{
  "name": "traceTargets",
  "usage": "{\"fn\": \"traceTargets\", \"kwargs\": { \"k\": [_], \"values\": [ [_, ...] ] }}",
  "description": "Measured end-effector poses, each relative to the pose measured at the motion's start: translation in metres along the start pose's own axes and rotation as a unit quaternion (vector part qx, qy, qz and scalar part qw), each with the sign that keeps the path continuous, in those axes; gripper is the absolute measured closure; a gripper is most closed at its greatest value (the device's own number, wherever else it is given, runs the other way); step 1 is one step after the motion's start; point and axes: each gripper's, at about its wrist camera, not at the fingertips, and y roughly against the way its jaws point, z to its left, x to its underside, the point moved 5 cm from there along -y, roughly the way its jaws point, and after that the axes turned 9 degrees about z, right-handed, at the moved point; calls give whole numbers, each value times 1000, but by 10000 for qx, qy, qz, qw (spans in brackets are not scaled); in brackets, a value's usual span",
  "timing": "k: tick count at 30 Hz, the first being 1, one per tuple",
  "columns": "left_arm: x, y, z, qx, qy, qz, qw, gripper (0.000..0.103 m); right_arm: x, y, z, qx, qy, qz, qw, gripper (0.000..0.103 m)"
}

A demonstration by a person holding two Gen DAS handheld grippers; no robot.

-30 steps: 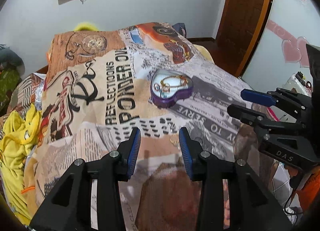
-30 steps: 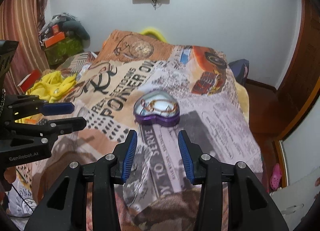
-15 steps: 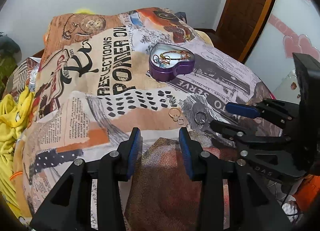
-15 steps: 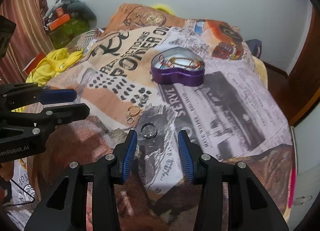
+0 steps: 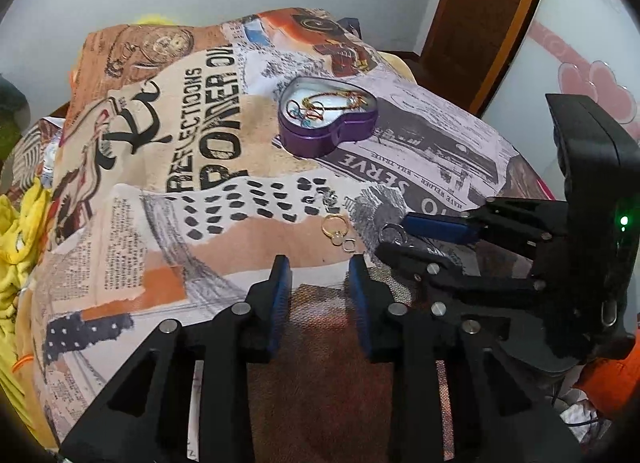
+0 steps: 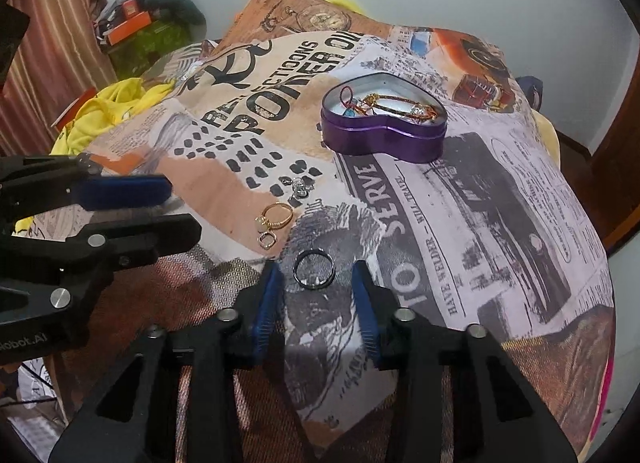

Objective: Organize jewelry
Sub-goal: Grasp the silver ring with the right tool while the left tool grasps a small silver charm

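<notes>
A dark ring point(image 6: 314, 273) lies flat on the printed bedspread point(image 6: 500, 223), just ahead of and between the spread fingers of the right gripper point(image 6: 318, 269), untouched. The left gripper point(image 5: 319, 269) is also parted and empty, with a gold ring point(image 5: 334, 223) just beyond it. The purple heart box point(image 6: 382, 141) sits farther off, long axis left-right; the left view half hides the dark ring.

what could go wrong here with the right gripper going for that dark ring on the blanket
The dark ring lies flat on the soft blanket, so the open right gripper may pinch fabric or push the ring into a fold. The gold ring and small earring lie close by and could get knocked. The heart-shaped tin already holds tangled bracelets; a careless drop could bounce out.
</notes>
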Motion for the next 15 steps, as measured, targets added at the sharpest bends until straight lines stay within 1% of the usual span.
{"fn": "traceTargets", "kwargs": {
  "k": [1, 2, 3, 8, 10, 13, 15],
  "values": [
    [0, -2, -1, 24, -14, 34, 10000, 78, -1, 0, 0, 14, 16, -29, 10000, 83],
    [0, -4, -3, 52, -30, 56, 10000, 83, -2, -1, 0, 21, 16, -41, 10000, 83],
    [0, -5, -5, 92, -47, 83, 9999, 83, -1, -1, 0, 39, 20, -67, 10000, 83],
    [-1, -14, -14, 208, -164, 205, 9994, 84, 0, 5, -2, 0, -56, -153, 9999, 83],
    [-4, -20, -18, 256, -201, 287, 9991, 84, 2, 11, -8, 15, -146, -218, 9997, 83],
    [-7, -30, -20, 229, -196, 450, 9985, 84, 2, 18, -17, 48, -255, -305, 9992, 83],
    [-9, -34, -21, 267, -172, 490, 9983, 84, 2, 22, -21, 88, -299, -345, 9989, 83]
  ]
}}
